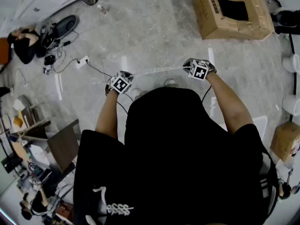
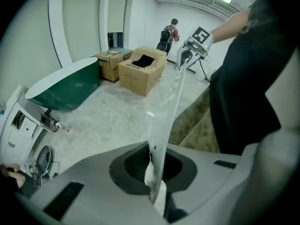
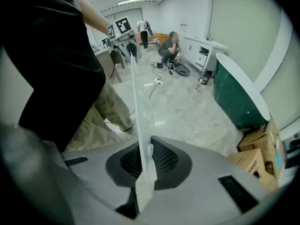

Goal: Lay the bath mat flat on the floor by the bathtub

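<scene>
**Left gripper [image 1: 123, 81] and right gripper [image 1: 199, 69] both clamped on a clear bath mat, held off the floor**

Left gripper's [image 2: 154, 172] jaws closed tight on one end of the bath mat [image 2: 173, 102], thin sheet pinched between the dark ribbed pads. Same story on the right gripper [image 3: 143, 168]: jaws closed on the other end of the mat [image 3: 136, 93], nothing else between them. Each gripper tilted steeply downward, marker cube on top, held out in front of a black T-shirt at roughly chest level.

Mat translucent and pale, pulled taut between the two grippers. From the head view, only a thin whitish line [image 1: 161, 71] from one gripper to the other (seen edge-on, so its hanging length not readable there). Up in the air, not touching the grey marbled floor [image 1: 154, 27].

Dark green bathtub [image 2: 65, 86] with a white rim standing against the wall, well apart from the mat; visible again in the right gripper view [image 3: 234, 97]. Near one end of the tub, an open cardboard box [image 1: 232, 13] on the floor.

Elsewhere: a seated person [image 1: 23, 43] in dark clothes by a tangle of cables and a white power strip [image 1: 82, 61], and a standing person with a backpack [image 2: 168, 34] far down the room.
</scene>
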Tool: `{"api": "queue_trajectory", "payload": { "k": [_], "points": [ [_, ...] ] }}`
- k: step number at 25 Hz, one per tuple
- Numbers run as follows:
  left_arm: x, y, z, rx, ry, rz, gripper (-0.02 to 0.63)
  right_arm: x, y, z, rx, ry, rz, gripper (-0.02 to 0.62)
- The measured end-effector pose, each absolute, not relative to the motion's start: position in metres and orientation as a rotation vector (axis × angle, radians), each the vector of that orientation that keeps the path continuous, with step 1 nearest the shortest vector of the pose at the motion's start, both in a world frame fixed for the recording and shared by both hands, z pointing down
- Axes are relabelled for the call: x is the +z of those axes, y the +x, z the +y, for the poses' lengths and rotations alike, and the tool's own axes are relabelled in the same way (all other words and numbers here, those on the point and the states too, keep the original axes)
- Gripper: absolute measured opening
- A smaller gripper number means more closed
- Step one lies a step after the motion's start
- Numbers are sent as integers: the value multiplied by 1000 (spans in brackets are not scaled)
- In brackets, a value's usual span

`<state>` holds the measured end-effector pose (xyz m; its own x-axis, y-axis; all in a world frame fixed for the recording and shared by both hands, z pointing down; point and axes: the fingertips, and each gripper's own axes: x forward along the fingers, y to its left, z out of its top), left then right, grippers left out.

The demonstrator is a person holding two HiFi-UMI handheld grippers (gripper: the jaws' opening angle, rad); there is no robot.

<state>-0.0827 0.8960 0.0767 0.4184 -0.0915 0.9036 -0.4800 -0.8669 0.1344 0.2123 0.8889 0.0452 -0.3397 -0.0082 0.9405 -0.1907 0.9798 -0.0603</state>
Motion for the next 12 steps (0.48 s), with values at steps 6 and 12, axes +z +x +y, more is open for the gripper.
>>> {"api": "queue_trajectory", "payload": {
  "k": [6, 12],
  "points": [
    [77, -78, 896, 1441, 2301, -479, 29, 45, 215, 892, 175, 102, -1912, 29],
    [72, -59, 883, 1445, 2283, -521, 29, 45, 235, 884, 171, 97, -1928, 29]
  ]
}}
